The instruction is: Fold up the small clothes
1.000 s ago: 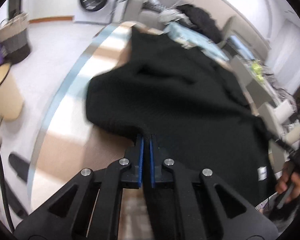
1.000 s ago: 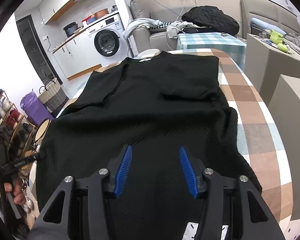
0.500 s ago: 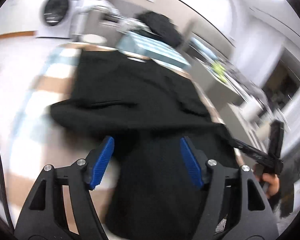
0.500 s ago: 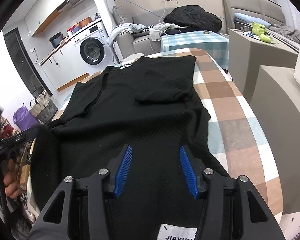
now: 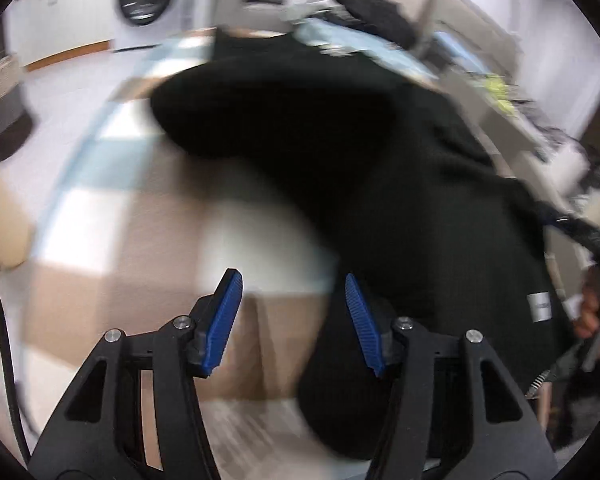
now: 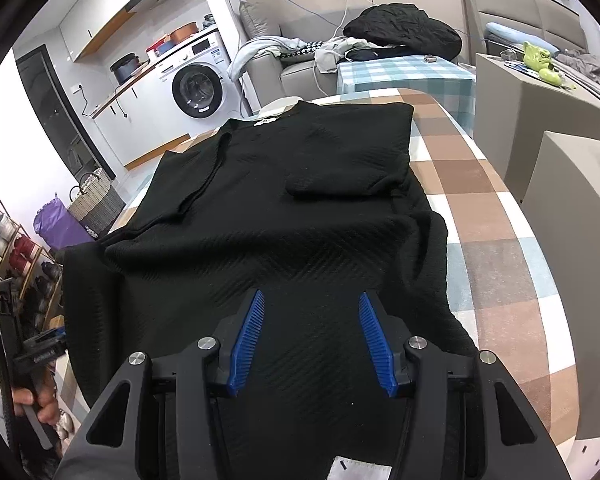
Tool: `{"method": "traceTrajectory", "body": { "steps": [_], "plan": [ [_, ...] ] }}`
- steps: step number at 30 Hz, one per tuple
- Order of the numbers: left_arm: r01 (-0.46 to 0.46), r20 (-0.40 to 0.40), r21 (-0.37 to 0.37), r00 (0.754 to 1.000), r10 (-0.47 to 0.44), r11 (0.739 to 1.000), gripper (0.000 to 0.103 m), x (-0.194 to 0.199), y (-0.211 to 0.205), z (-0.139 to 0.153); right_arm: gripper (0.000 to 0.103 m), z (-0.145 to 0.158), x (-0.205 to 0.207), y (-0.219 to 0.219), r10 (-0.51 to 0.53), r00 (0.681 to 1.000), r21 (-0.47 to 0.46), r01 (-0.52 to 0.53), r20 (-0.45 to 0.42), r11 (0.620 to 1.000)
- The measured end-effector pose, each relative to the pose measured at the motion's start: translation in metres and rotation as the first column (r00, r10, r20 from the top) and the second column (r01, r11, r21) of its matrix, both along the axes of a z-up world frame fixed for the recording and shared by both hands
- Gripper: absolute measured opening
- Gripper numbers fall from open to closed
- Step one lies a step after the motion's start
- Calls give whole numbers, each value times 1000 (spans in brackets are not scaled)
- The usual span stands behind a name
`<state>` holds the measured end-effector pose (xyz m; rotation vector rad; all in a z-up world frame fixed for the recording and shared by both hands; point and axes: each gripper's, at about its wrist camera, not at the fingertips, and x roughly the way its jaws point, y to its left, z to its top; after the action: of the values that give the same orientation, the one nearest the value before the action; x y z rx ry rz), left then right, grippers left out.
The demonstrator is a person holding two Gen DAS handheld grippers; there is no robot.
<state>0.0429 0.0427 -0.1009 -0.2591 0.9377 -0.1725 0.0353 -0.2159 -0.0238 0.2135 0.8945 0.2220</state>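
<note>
A black knit top [image 6: 300, 208] lies spread on the checked table [image 6: 496, 216], collar at the far end, both sleeves folded inward. Its near left side hangs off the table edge. My right gripper [image 6: 311, 334] is open and empty, hovering over the garment's lower middle. My left gripper [image 5: 290, 316] is open and empty over the table beside the garment's left edge [image 5: 340, 152]; this view is blurred. A white label [image 5: 539, 307] shows on the hem.
A washing machine [image 6: 198, 88] and a sofa piled with clothes [image 6: 404, 34] stand beyond the table. Grey boxes [image 6: 572, 184] sit to the right. A woven basket [image 6: 94, 200] and a shoe rack [image 6: 8, 252] are on the floor to the left.
My left gripper was shut on the garment's hem a second ago; it has opened, let go and shifted left over the table. My right gripper stayed open and moved slightly over the cloth.
</note>
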Motion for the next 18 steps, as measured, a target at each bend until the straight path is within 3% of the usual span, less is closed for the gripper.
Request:
{"method": "traceTrajectory", "body": {
  "steps": [2, 4, 5, 9, 11, 14, 18],
  "plan": [
    [34, 23, -106, 999, -32, 994, 51, 11, -10, 6, 51, 1, -1, 0, -4, 1000, -5, 4, -2, 1000],
    [95, 54, -237, 995, -84, 967, 53, 24, -19, 9, 51, 0, -2, -1, -14, 1000, -9, 14, -6, 1000],
    [107, 65, -257, 993, -94, 961, 55, 27, -24, 10, 51, 0, -2, -2, -18, 1000, -10, 17, -8, 1000],
    [67, 6, -244, 998, -68, 967, 56, 42, -31, -2, 51, 1, -3, -2, -25, 1000, -18, 25, -13, 1000],
    [42, 2, -265, 999, -43, 963, 56, 35, -19, -7, 52, 1, -5, -3, -29, 1000, -23, 29, -12, 999],
    [12, -11, -238, 1000, -15, 971, 56, 21, -4, -9, 53, 0, -5, -7, -38, 999, -20, 38, -15, 999],
    [10, -52, -241, 998, -23, 970, 56, 11, 13, -18, 53, -3, -2, -8, -39, 999, -24, 39, -24, 999]
  ]
}}
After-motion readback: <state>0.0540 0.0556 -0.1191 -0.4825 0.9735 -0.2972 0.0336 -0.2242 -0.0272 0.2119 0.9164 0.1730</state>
